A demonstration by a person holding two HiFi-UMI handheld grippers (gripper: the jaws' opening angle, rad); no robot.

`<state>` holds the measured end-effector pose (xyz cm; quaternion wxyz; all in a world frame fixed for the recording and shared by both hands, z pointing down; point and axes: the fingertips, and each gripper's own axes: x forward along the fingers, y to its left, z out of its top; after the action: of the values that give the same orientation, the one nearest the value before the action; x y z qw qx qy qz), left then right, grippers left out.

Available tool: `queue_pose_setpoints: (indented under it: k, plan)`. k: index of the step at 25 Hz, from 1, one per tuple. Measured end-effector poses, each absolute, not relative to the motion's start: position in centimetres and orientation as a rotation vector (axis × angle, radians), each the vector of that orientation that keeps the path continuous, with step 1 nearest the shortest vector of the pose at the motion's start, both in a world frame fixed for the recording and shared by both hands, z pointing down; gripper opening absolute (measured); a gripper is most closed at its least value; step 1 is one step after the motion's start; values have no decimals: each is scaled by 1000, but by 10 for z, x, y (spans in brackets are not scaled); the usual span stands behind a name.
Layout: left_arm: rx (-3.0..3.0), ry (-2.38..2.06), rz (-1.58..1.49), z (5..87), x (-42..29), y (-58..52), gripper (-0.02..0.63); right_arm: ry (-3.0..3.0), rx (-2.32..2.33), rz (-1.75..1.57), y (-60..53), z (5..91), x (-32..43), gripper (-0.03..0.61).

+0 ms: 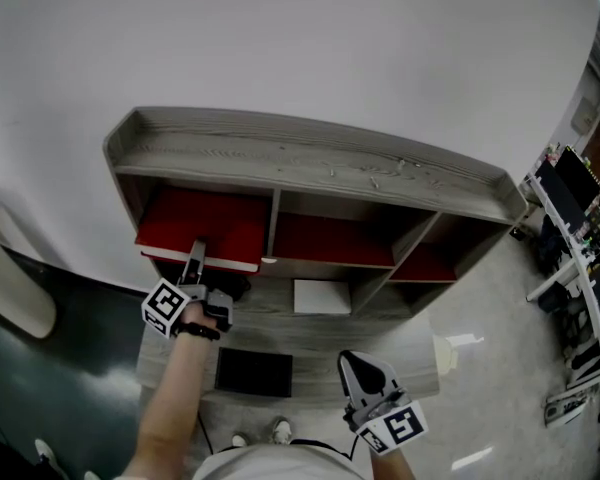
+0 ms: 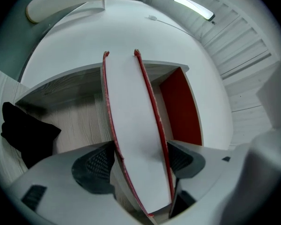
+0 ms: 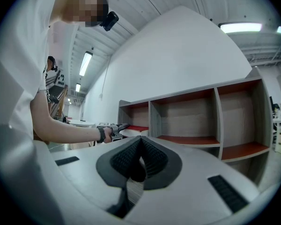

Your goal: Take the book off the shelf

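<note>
A red-covered book (image 1: 205, 230) with white page edges sticks out of the left compartment of the grey wooden shelf (image 1: 310, 158). My left gripper (image 1: 195, 258) is at its front edge. In the left gripper view the book (image 2: 133, 125) stands between the jaws, and both dark pads (image 2: 96, 165) lie against its red covers. The left gripper (image 2: 140, 161) is shut on it. My right gripper (image 1: 365, 373) hangs low and to the right, away from the shelf. Its pads (image 3: 152, 158) meet with nothing between them.
The middle and right compartments have red floors and hold nothing that I can see. A white flat item (image 1: 322, 296) and a black one (image 1: 253, 372) lie on lower boards. A black object (image 2: 25, 135) sits left of the book. An equipment rack (image 1: 580, 268) stands right.
</note>
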<state>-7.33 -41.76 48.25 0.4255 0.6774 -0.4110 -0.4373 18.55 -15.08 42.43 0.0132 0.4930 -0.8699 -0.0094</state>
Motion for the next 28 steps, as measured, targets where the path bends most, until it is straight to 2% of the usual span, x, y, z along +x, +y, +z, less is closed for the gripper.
queue_pose_setpoints:
  k: [5,17,28]
  plan:
    - [1658,-956,-1146,480,-73,-417,295,-2714,1542,-35,-152,424,190,23]
    - [1691,-913,-1158,480,-73,-405,293,-2723,1536,-18,-148,427,194,23]
    - [1745,-907,-1276,462,-91,-383,261,-2750,1510,-30,-144,424,192,23]
